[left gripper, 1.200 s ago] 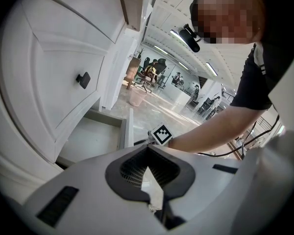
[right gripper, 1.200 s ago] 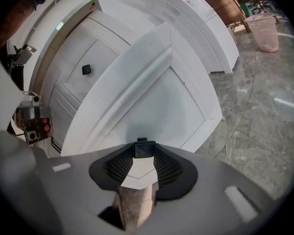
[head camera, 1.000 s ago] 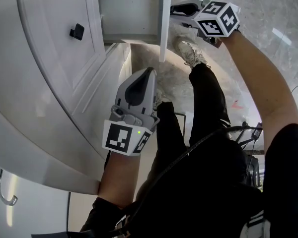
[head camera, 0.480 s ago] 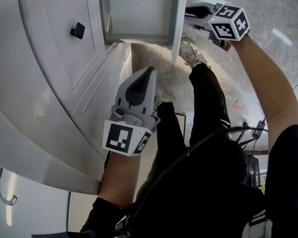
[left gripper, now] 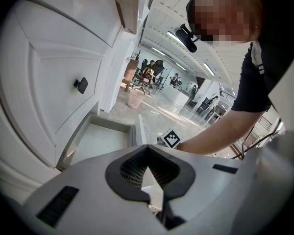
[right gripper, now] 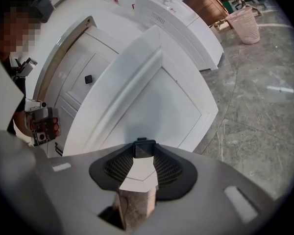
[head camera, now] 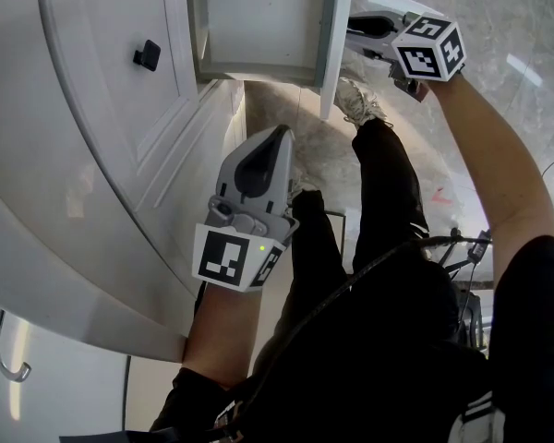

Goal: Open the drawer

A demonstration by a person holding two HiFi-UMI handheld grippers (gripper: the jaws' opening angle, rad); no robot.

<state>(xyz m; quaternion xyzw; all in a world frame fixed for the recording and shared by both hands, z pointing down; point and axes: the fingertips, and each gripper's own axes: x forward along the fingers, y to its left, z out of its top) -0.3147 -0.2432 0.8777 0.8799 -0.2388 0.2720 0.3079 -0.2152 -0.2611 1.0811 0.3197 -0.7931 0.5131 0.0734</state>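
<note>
- The drawer (head camera: pixel 258 26) sits low in the white curved cabinet (head camera: pixel 65 201) and stands well out of the cabinet face. We judge the opening largely done, though we cannot tell how much travel is left.
- The right gripper (head camera: pixel 354 28) has its jaws closed on the small black knob (right gripper: pixel 142 147) at the middle of the drawer front (right gripper: pixel 157 97). The knob sits right at the jaw tips.
- The left gripper (head camera: pixel 279 135) hangs beside the cabinet, well apart from the drawer. Its jaws are together with nothing between them.
- What could go wrong:
  - The knob is small and held only at the tips, so a pull that tilts off the slide line could let it slip out.
  - A sideways drag could skew the box and make it bind.
  - Pulling too far might bring the box off its runners and let it drop.
  - The person's shoe (head camera: pixel 355 100) stands just beside the front panel, so further travel may strike the foot or leg.
- Direction: the drawer's open top faces up toward the head camera. Its front panel faces away from the cabinet, toward the right gripper.
- Long axis: we read it as the slide line, running from the cabinet face out to the knob. That is left to right in the head view, where the front panel shows edge-on across it.
</note>
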